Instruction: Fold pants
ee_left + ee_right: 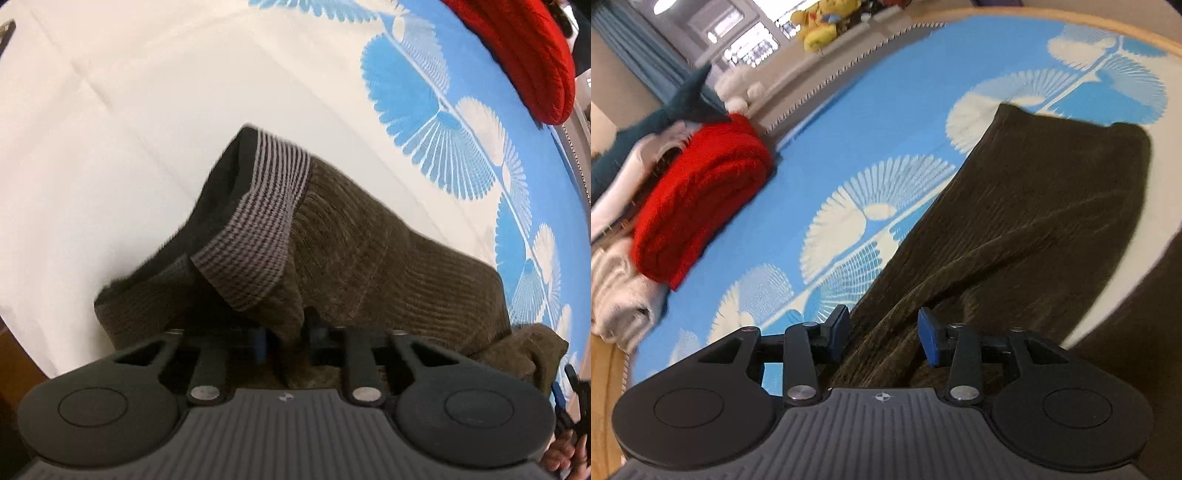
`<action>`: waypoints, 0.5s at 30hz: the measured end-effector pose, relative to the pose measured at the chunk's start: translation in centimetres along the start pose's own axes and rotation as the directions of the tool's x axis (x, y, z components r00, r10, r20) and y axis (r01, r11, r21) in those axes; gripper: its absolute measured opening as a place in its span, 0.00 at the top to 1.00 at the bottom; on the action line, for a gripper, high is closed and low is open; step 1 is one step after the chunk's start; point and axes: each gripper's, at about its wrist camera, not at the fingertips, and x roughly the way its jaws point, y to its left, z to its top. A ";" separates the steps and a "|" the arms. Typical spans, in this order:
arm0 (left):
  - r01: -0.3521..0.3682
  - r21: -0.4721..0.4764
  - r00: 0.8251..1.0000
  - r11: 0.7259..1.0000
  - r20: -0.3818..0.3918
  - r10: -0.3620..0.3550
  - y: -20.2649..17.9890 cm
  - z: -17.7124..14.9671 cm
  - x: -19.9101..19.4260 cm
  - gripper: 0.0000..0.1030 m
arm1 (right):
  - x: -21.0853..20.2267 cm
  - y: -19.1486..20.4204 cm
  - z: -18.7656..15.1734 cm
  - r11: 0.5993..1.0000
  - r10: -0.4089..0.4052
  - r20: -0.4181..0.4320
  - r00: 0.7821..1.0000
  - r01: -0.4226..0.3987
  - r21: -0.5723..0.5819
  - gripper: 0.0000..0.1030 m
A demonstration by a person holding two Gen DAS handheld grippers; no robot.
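Left hand-held gripper [286, 338]: jaws narrow, pinched on a fold of the dark olive ribbed corduroy pants [369, 251] near the striped grey elastic waistband [258, 225].
Right hand-held gripper [882, 334]: jaws partly apart, straddling a ridge of the cloth; contact unclear.
Open room: bare white sheet left of the waistband; blue fan-patterned bedspread [871, 122] between pants and rolled red fuzzy blanket [701, 192].
Pants: spread lengthways on the bed, rumpled.
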 end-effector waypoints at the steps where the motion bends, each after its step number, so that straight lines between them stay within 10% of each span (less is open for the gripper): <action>1: -0.008 0.000 1.000 1.000 0.022 0.008 -0.1 0.1 -0.2 0.85 | 1.2 0.4 0.0 1.000 -0.008 -0.013 1.000 0.008 -0.011 0.58; 15: -0.043 0.018 0.996 0.999 0.083 0.042 -1.7 0.9 -0.4 0.85 | 12.3 4.8 -0.5 0.984 -0.116 -0.108 0.987 0.099 -0.151 0.37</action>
